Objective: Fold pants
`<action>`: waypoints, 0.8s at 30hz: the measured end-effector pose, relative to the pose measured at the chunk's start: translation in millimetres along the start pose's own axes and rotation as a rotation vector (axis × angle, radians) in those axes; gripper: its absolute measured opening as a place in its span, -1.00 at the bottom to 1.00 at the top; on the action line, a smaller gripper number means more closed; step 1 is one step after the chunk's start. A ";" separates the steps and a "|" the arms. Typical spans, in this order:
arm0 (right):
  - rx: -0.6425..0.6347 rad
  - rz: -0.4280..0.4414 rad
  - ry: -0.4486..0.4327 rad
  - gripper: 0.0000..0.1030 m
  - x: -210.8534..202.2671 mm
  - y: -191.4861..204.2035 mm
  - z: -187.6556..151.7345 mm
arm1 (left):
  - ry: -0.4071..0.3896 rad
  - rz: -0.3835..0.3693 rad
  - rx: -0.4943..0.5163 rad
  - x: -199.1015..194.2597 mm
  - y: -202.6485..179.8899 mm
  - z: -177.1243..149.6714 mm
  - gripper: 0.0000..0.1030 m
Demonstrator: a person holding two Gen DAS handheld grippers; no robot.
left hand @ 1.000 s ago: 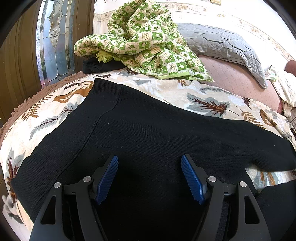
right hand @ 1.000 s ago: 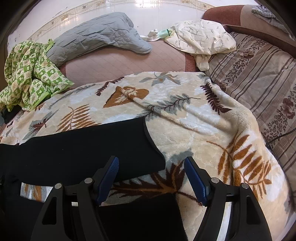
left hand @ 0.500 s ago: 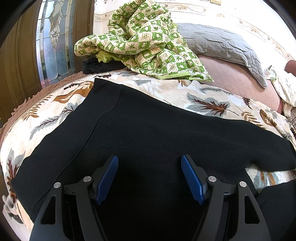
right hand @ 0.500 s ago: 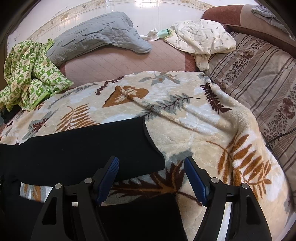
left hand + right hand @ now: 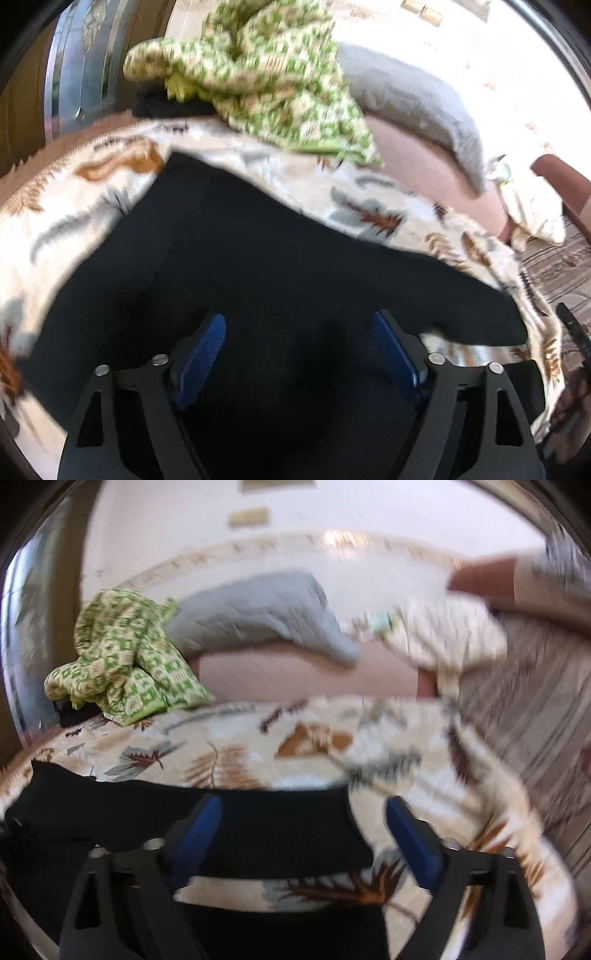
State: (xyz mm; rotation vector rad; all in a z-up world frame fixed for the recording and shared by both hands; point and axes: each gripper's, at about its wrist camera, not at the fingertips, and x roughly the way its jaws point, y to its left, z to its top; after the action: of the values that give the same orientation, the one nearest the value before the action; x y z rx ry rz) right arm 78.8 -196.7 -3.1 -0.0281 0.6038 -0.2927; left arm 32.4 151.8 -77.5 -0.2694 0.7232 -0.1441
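Observation:
Black pants (image 5: 258, 266) lie spread flat on a leaf-patterned blanket (image 5: 74, 206) on a bed. In the left wrist view my left gripper (image 5: 299, 354) is open and empty, hovering above the pants' wide upper part, with one leg running off to the right. In the right wrist view my right gripper (image 5: 301, 834) is open and empty above the cuff end of a leg (image 5: 280, 830). A second black leg end shows near the bottom edge (image 5: 280, 934). Both views are motion-blurred.
A crumpled green-checked quilt (image 5: 266, 74) and a grey quilted cover (image 5: 413, 99) lie at the far side of the bed, over a small dark garment (image 5: 166, 105). A cream cloth (image 5: 443, 635) and striped bedding (image 5: 535, 709) lie to the right. A wooden glass-panelled door (image 5: 74, 59) stands left.
Both grippers have pulled up and back from the pants and both views have turned blurry. More of the room shows now. The jaws stay open and the pants have not moved.

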 end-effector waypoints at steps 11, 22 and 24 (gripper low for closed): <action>-0.058 0.153 0.087 0.97 18.9 28.2 -13.9 | 0.009 0.054 0.360 6.9 71.1 112.5 0.55; -0.003 0.169 0.135 0.93 29.9 20.2 -17.6 | 0.198 0.107 0.523 112.2 82.1 165.7 -0.13; 0.022 0.163 0.148 0.93 32.5 14.6 -18.0 | 0.213 0.096 0.521 120.3 82.8 167.8 -0.13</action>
State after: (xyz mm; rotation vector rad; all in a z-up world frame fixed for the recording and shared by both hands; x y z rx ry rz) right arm 97.9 -190.7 -37.6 0.0642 0.7448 -0.1436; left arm 237.1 236.6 -57.5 0.2820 0.8798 -0.2656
